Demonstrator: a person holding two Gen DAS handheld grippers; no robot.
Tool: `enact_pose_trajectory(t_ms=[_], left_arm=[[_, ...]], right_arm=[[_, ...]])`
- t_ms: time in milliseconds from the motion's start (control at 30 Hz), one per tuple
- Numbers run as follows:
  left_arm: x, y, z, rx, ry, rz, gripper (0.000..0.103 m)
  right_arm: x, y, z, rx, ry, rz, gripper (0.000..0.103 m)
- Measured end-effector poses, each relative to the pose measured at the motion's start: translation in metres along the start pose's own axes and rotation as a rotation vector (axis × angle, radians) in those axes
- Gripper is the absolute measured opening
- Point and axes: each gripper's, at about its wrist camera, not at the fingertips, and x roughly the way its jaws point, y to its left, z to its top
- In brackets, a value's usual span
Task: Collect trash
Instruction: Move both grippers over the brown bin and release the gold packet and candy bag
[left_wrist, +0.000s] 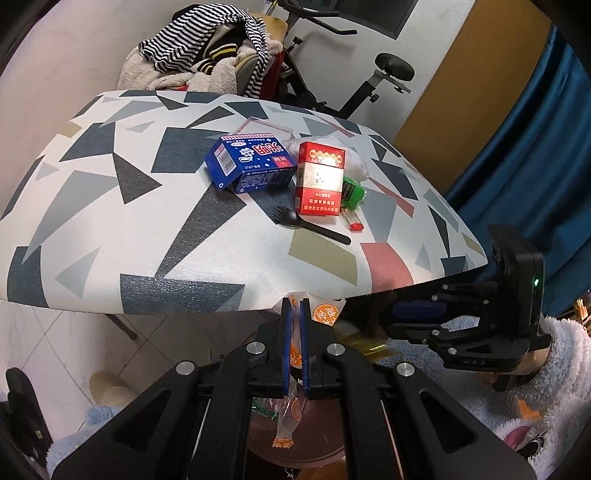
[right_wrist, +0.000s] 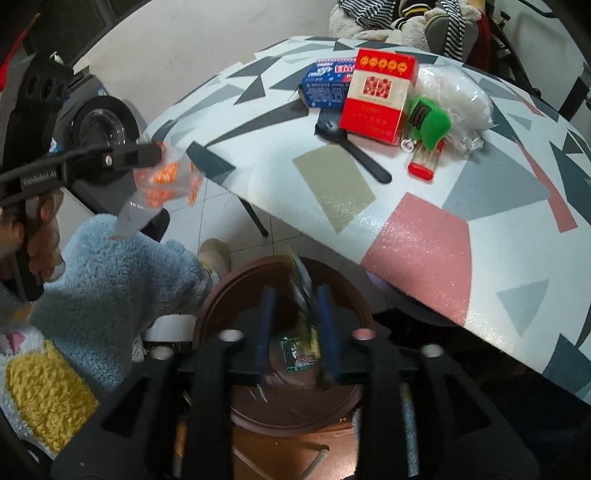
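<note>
Left gripper (left_wrist: 294, 350) clamped on orange-printed wrapper (left_wrist: 295, 406) off desk (left_wrist: 184, 258) edge; right gripper (right_wrist: 295, 332) jaws parted, green wrapper (right_wrist: 301, 295) loose between, above brown bin (right_wrist: 221, 295).

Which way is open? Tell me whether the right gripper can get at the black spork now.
Probably yes: the right gripper hangs open above the bin, and the black spork lies uncovered near the table edge.

Boxes (left_wrist: 255, 168), fork (left_wrist: 310, 223) on table (left_wrist: 147, 229); bin (right_wrist: 280, 369) below table edge.
</note>
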Motion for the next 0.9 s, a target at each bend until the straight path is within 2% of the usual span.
enact_pose_trajectory(t_ms=[200,300,333,600,800,900], left_arm=[[0.003,-0.004,-0.001,0.014,0.007,-0.003,0.005],[0.006,-0.008,-0.002,0.034,0.015,-0.007,0.005],[0.007,-0.009,-0.003,0.041,0.018,-0.008,0.005],[0.019,-0.022,-0.009,0.089,0.053,-0.019,0.006],[0.026,-0.027,-0.012,0.104,0.069,-0.029,0.009],[0.029,-0.028,-0.013,0.108,0.076,-0.037,0.017]], right_arm=[[-0.023,-0.006,0.008,0.011,-0.078,-0.026,0.078],[-0.037,-0.010,0.013,0.022,-0.128,-0.045,0.092],[-0.041,-0.011,0.014,0.025,-0.142,-0.049,0.094],[-0.069,-0.021,0.027,0.036,-0.212,-0.094,0.097],[-0.075,-0.020,0.030,0.029,-0.224,-0.110,0.097],[-0.076,-0.019,0.030,0.025,-0.223,-0.113,0.097]])
